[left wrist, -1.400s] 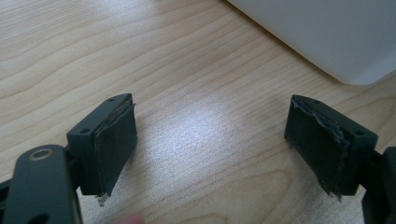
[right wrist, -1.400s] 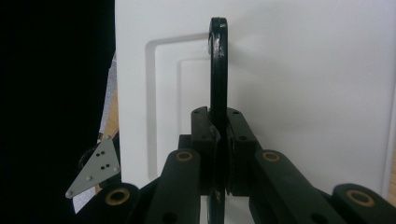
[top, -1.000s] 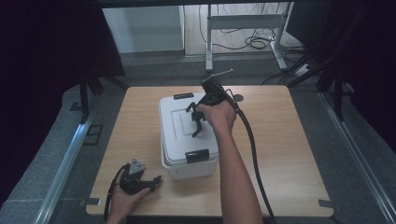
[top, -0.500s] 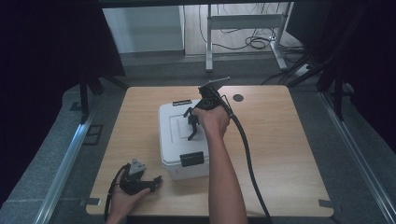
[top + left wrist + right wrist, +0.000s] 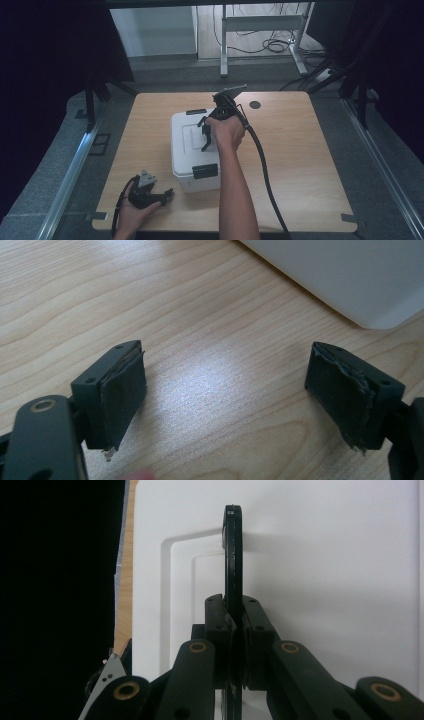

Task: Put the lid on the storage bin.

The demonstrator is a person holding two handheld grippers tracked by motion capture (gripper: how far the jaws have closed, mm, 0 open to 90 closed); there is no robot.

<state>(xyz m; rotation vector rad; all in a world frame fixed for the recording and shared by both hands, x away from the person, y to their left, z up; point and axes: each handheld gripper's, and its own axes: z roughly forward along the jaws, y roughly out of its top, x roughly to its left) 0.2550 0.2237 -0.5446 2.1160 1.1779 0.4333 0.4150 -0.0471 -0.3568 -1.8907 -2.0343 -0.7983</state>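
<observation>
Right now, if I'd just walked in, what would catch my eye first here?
Probably the white box in the middle of the wooden table, with the right gripper above its lid, jaws shut on the box's thin black handle. Next, the left gripper lying near the table's front edge, left of the box, jaws wide open with only bare wood between them.

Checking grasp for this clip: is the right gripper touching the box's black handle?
Touching. The right gripper view shows the right gripper with both pads pressed against the raised black handle of the white box.
</observation>
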